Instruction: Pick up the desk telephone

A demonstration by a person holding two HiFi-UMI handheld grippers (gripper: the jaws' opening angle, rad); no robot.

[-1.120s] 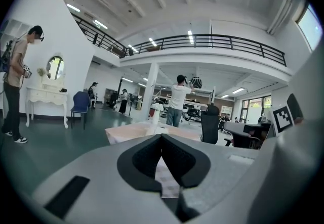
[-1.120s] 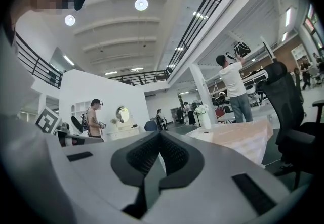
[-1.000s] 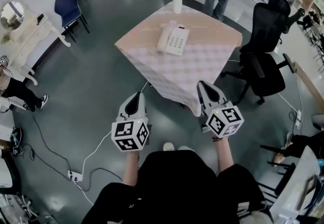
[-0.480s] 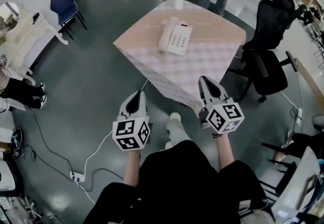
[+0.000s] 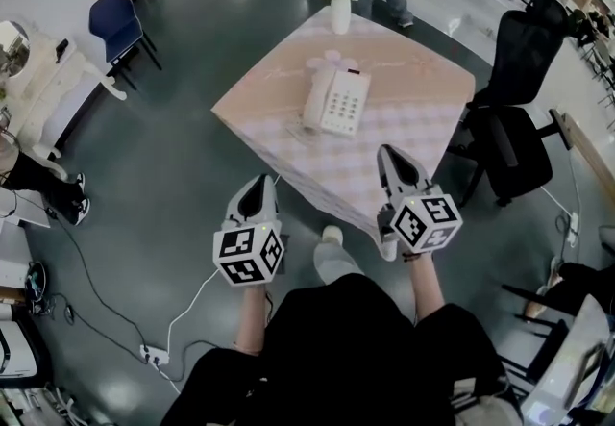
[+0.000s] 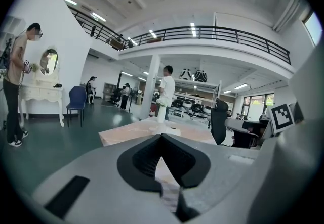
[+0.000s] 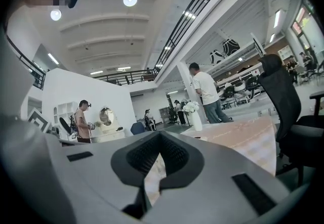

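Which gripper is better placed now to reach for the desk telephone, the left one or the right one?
Probably the right gripper: it is at the table's near edge, closer to the telephone. The left gripper hangs over the floor. Both have shut jaws.

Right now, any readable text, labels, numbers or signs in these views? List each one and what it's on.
No words or numbers can be read in any view.
Keypad of the desk telephone: the button print is too small to read.
Cubes on the left gripper and right gripper: black-and-white square marker patterns only, no letters.
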